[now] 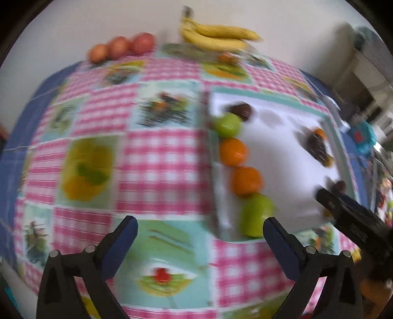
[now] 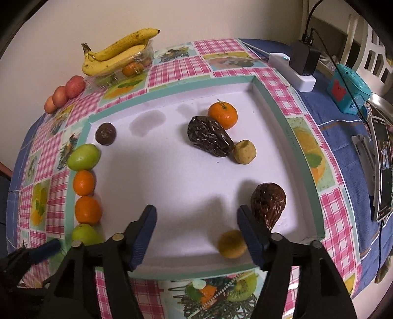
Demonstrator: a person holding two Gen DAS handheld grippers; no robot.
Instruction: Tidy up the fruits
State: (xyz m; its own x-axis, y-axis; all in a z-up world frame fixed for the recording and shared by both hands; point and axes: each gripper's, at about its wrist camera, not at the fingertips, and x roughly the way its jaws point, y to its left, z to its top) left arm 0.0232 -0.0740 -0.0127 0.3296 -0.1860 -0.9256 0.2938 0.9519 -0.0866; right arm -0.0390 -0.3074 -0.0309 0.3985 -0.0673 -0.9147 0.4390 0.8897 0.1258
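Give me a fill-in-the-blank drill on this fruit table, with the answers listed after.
1. The fruits lined along the white tray's left edge run green, orange, orange, ____.
2. The bananas rest on a clear plastic ____.
3. The right gripper holds ____ between its fingers.
4. The three reddish fruits lie ____ the tray.

Missing words: green; container; nothing; outside

A plain cream wall (image 2: 196,19) backs the table, with a white chair (image 2: 368,49) at its corner.
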